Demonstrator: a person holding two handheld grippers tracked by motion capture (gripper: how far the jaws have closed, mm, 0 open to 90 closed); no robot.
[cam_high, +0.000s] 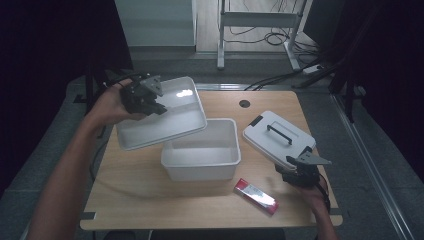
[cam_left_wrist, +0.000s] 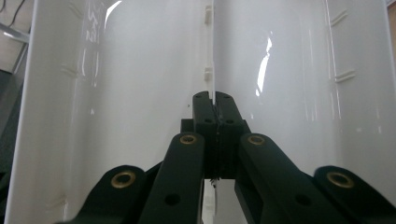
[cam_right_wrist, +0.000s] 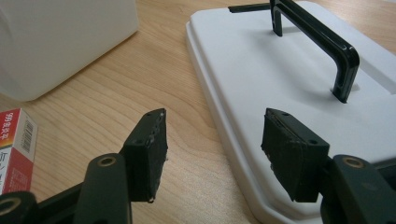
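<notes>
Red-white carton (cam_high: 256, 196) nearest, front of open tub (cam_high: 201, 152), print unreadable. Left gripper (cam_high: 150, 106) fingers clamped on tray (cam_high: 165, 116) rim, held tilted above tub's left. Right gripper (cam_high: 295, 172) fingers parted astride handled lid (cam_high: 277, 137) edge, right of tub.

- right hand-held gripper (cam_right_wrist: 212, 154) has its jaws standing wide apart, nothing pinched between them
- one jaw sits over the edge of the white lid (cam_right_wrist: 261, 84), the other over bare wooden counter (cam_right_wrist: 154, 79)
- black handle (cam_right_wrist: 317, 42) sticks up off the lid
- white tub (cam_right_wrist: 60, 42) top left
- red and white box (cam_right_wrist: 16, 144) at the left edge
</notes>
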